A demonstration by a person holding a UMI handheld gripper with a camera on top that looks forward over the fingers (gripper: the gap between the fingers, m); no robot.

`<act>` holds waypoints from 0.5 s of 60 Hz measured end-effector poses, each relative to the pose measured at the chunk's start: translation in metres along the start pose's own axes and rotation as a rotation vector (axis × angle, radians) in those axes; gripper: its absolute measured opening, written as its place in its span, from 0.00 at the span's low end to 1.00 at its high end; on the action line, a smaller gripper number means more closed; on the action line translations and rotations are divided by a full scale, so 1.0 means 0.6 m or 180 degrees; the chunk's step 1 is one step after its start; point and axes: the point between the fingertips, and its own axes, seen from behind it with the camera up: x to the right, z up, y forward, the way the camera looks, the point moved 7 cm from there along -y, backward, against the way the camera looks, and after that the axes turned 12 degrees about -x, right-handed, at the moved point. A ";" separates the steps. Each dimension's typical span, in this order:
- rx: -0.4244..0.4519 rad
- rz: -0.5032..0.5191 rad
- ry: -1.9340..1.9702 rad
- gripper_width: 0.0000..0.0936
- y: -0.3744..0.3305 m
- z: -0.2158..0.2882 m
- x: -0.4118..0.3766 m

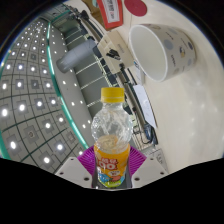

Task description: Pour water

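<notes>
Bottle (110, 135) upright in the tool (110, 170) (seemingly gripped), cup (163, 50) beyond.

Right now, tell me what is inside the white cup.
The white cup lies tilted beyond the bottle gripped in the claw. Its visible inner wall looks bare; its bottom is hidden.

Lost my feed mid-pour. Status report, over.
Gripper shut on bottle, upright, yellow cap on. White cup beyond fingers, open mouth showing, no water poured yet. Nothing between bottle and cup.
</notes>
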 end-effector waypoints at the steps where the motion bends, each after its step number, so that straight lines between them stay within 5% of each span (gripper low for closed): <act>1: 0.0012 0.0026 0.0080 0.42 -0.003 0.005 0.005; 21: -0.0055 0.0060 0.0523 0.42 -0.023 0.058 0.014; 30: -0.0291 -0.0447 -0.0253 0.42 -0.042 0.045 -0.017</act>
